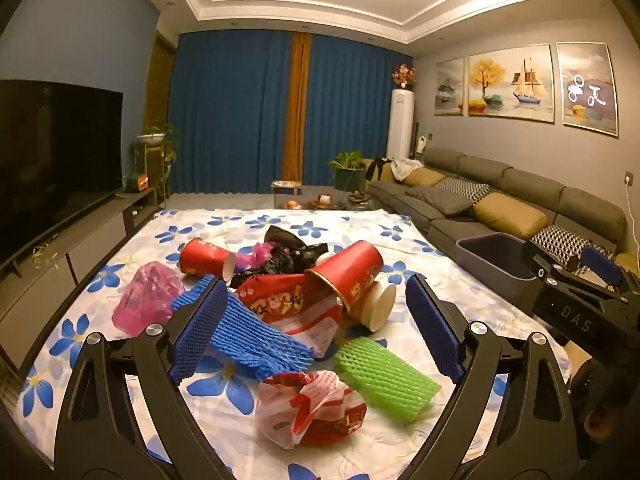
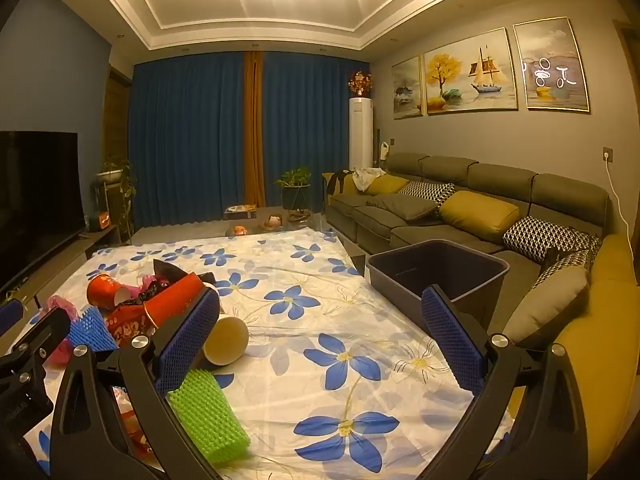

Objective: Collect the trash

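Observation:
Trash lies in a heap on the flowered cloth: two red paper cups, a blue foam net, a green foam net, a crumpled red-and-white bag, a pink bag, a black bag. My left gripper is open above the heap, holding nothing. My right gripper is open and empty over bare cloth, right of the green net and a cup. A dark grey bin stands at the table's right edge.
A grey sofa with cushions runs along the right. A TV on a low cabinet is at the left. Blue curtains and plants are at the back. The right gripper's body shows in the left wrist view.

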`<move>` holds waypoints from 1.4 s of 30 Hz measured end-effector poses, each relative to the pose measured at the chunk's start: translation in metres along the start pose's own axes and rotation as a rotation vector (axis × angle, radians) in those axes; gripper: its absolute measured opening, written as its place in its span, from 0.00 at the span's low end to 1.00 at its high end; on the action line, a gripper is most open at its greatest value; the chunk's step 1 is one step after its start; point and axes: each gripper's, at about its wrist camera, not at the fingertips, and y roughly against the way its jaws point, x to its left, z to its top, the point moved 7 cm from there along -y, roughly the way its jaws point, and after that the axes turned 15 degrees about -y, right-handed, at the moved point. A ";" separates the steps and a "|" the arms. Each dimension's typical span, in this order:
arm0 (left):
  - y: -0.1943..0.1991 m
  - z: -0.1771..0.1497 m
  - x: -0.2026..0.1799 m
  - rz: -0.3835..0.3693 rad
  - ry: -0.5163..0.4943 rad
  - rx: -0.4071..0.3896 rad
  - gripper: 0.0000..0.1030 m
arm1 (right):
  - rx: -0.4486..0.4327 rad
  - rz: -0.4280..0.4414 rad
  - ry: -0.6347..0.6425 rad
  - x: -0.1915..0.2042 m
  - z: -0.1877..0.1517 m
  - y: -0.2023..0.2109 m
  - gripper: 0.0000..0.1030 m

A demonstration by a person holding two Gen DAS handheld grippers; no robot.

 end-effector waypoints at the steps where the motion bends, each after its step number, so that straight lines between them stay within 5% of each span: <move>1: 0.000 0.000 0.000 0.000 0.001 0.000 0.86 | 0.000 0.000 0.000 0.000 0.000 0.000 0.95; 42: 0.002 -0.001 -0.002 -0.002 0.004 -0.002 0.86 | -0.009 -0.007 0.006 0.000 0.001 0.002 0.95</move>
